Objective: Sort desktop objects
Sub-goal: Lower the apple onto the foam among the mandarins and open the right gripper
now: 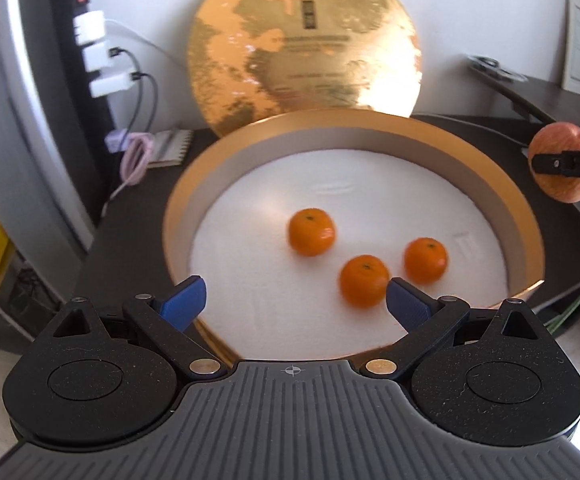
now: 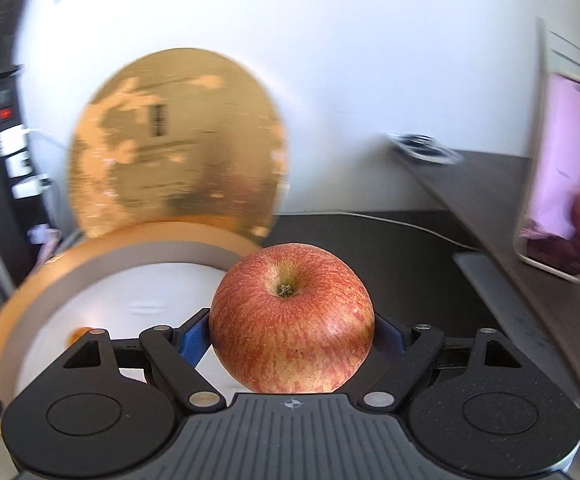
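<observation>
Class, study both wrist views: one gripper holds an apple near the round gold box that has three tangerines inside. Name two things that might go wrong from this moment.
1. The apple is round and smooth, held only at its sides by the right gripper; it may slip or roll out.
2. Set into the box, it might land on a tangerine or set the fruit rolling; the open left gripper hovering at the near rim also crowds the space.
</observation>
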`<state>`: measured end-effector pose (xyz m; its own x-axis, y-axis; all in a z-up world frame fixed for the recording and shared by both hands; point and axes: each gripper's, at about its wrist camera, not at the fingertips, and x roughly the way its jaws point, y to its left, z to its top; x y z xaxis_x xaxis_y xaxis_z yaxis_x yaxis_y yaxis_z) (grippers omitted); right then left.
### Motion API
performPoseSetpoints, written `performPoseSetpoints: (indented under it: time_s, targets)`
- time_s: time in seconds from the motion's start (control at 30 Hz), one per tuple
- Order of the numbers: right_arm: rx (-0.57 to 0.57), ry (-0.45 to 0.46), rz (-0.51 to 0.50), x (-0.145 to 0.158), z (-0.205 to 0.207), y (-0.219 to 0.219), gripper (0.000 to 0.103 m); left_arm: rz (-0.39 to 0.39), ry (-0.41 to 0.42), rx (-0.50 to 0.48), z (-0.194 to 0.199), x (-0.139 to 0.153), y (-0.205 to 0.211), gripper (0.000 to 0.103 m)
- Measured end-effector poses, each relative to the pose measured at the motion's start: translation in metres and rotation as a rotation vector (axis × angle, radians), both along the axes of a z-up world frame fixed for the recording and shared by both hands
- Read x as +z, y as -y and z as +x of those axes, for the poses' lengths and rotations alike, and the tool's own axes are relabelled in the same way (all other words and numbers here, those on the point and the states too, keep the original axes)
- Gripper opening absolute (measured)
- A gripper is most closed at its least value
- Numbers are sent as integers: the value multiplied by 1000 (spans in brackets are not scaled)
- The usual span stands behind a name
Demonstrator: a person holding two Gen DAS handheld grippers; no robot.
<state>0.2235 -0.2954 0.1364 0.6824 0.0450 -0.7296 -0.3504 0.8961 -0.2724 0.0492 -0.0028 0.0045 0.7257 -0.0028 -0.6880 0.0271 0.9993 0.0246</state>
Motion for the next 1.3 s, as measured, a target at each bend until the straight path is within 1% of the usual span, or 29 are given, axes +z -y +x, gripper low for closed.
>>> performPoseSetpoints:
  time_s: [0.1,0.17,0.3,0.4,0.5,0.8,1.0,1.07,1.1,1.3]
  targets:
    - [55,-52,-6,-19,5,-27,82,7,-4,34,-3,-5,-14,99]
    - [90,-101,-15,-37,10,-46,82,12,-8,46,-5,-9,-22,99]
    - [125,-209,-22,-73,21,-76,82,21,-7,42,-8,-15,-31,99]
    - [139,-253,-41,-91,22,-91,82,29,7,30,-8,-17,-33,99]
    - [132,-268,-58,-101,24,-98,82,30,12,17,-5,-19,-34,99]
    - [106,-343,-76,-119,28,-98,82,14,-1,1,4,-25,-36,99]
    - [101,-359,-76,-121,27,-96,83,13,-8,4,5,-26,-35,99]
    - [104,-347,-73,-119,26,-95,83,14,-9,5,4,-25,-34,99]
    - [107,-335,-71,-117,25,-95,85,14,-10,6,4,-25,-33,99]
    - [110,-239,-9,-78,12,-86,88,12,-22,9,2,-23,-28,99]
